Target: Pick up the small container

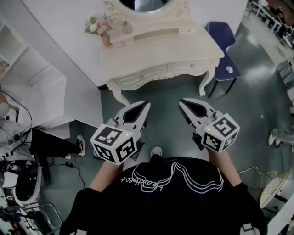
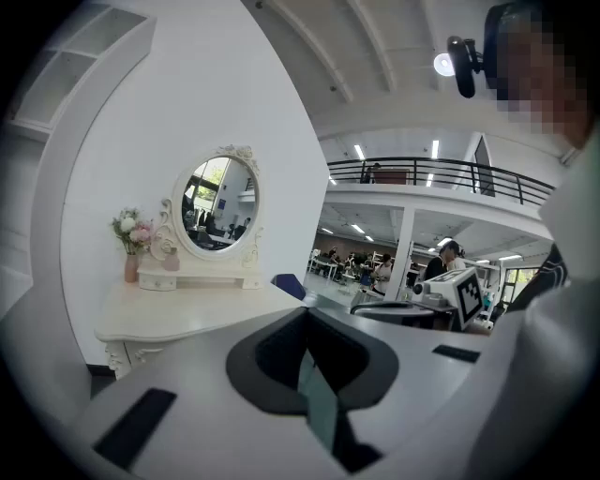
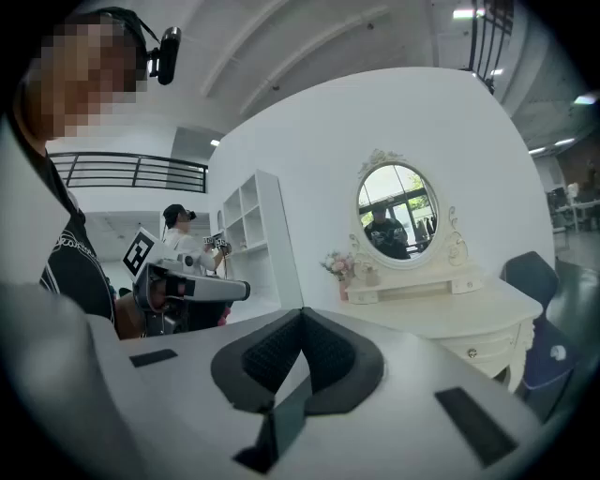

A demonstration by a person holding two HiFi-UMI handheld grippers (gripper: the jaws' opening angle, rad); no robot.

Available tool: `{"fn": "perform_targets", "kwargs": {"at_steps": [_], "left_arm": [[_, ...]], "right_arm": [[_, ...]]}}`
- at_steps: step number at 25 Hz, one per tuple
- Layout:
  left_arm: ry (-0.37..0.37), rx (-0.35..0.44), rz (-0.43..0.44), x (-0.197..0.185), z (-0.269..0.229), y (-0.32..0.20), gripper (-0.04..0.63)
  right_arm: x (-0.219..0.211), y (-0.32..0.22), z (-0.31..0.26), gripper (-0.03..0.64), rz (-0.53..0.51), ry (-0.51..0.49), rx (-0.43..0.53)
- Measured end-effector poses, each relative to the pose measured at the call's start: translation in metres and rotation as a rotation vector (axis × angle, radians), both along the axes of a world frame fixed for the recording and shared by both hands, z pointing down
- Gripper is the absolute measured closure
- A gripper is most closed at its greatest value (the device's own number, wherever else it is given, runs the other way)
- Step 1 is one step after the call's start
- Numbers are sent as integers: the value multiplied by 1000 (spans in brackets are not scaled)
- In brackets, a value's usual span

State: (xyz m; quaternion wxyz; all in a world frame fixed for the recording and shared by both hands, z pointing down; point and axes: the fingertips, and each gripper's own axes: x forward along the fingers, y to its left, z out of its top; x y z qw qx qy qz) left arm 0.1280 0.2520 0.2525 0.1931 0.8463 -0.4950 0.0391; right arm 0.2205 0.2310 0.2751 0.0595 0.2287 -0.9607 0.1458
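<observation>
While I look down through the head view, a cream dressing table (image 1: 156, 50) stands against a white wall (image 1: 69, 27) on a grey-green floor (image 1: 174, 89). An oval mirror (image 1: 142, 3) rises at the table's back, a white shelf unit (image 1: 27, 78) stands off its left end, and a dark blue chair (image 1: 223, 55) is at its right end. The small container (image 1: 126, 28) sits on the table's raised back shelf, just beside a vase (image 1: 106, 40) of flowers (image 1: 97, 24) at the table's left rear. The left gripper (image 1: 145, 104) and right gripper (image 1: 182, 102) both hang over the floor in front of the table, well apart from the container. Only floor and the table's bare top lie between them and it. In the left gripper view, the left gripper (image 2: 305, 315) has its jaws closed tip to tip and empty. The small container (image 2: 171, 260) shows beyond them to the upper left, below the mirror (image 2: 217, 204) and next to the vase (image 2: 131, 268). In the right gripper view, the right gripper (image 3: 300, 314) is likewise closed, with its jaws meeting and holding nothing. The small container (image 3: 371, 276) stands on the table's back shelf, above and right of the jaw tips, and the chair (image 3: 530, 281) is at the table's far right.
</observation>
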Motion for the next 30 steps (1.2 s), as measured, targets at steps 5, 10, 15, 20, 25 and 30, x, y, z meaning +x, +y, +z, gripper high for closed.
{"fn": "perform_targets", "kwargs": {"at_steps": [5, 10, 15, 20, 25, 30], "left_arm": [[2, -5, 9, -3, 5, -1, 592], [6, -7, 21, -7, 6, -8, 592], [15, -17, 33, -18, 9, -21, 592], [16, -22, 41, -37, 13, -35, 592], [16, -26, 37, -65, 18, -51, 593], [20, -11, 22, -94, 15, -65, 593]], "right_arm": [[0, -2, 5, 614, 12, 17, 3], [-6, -7, 7, 614, 20, 21, -8], [-20, -16, 13, 614, 10, 13, -60], [-43, -27, 19, 615, 2, -1, -89], [-70, -44, 22, 615, 5, -6, -90], [-100, -59, 17, 615, -7, -1, -65]]}}
